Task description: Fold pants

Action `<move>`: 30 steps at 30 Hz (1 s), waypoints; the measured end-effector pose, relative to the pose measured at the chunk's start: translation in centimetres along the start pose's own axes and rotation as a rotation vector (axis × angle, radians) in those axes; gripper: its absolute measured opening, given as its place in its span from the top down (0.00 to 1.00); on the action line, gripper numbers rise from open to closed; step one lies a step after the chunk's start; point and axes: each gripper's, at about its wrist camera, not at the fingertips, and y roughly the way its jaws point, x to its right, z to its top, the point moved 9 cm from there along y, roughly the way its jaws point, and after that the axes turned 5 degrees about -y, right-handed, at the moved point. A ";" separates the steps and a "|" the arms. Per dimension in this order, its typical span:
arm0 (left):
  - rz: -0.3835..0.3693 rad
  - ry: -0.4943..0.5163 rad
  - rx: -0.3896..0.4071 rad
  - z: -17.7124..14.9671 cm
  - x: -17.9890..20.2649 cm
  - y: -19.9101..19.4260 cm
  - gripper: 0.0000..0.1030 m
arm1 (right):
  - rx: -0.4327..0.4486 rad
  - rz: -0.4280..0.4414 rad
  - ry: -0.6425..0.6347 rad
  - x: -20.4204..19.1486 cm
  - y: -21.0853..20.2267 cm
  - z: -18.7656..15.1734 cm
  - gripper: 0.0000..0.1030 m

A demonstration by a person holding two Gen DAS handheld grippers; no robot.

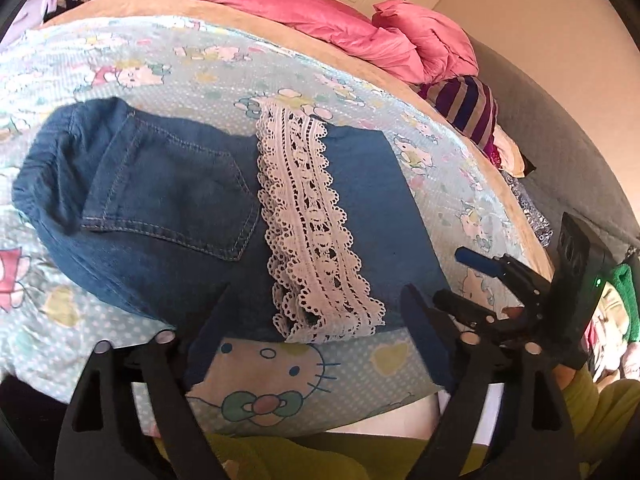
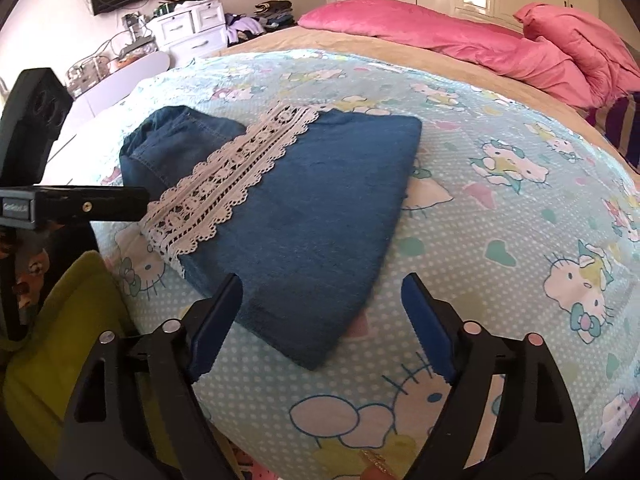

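Folded blue denim pants [image 2: 296, 216] with a white lace band [image 2: 224, 184]: lying on the cartoon-cat printed light-blue bedspread [image 2: 500, 208], just ahead of both pairs of fingers. Left gripper [image 1: 316, 312]: fingers spread, nothing grasped. Right gripper [image 2: 320, 312]: fingers spread, pants' near corner between them, unpressed.

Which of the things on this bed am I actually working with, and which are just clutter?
Job in hand:
- folded denim pants with their white lace trim
- left gripper and right gripper, both open, nothing held

Lying about:
- pink duvet
- striped cloth at the bed's edge
- cartoon-print sheet, only the work surface
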 end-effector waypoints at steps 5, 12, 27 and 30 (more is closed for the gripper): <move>0.060 0.030 0.033 0.6 -0.3 -1.4 0.05 | 0.023 -0.012 0.003 0.2 -0.7 0.8 0.16; 0.141 0.036 0.070 1.3 -1.6 -3.3 0.04 | 0.050 -0.010 -0.004 -0.4 -1.3 2.2 0.12; 0.243 -0.084 0.144 2.0 -7.7 -7.7 0.04 | 0.081 0.054 -0.085 -4.4 -1.0 6.7 0.11; 0.256 -0.130 0.151 2.1 -9.4 -8.4 0.04 | 0.078 0.097 -0.094 -5.5 -0.5 7.8 0.11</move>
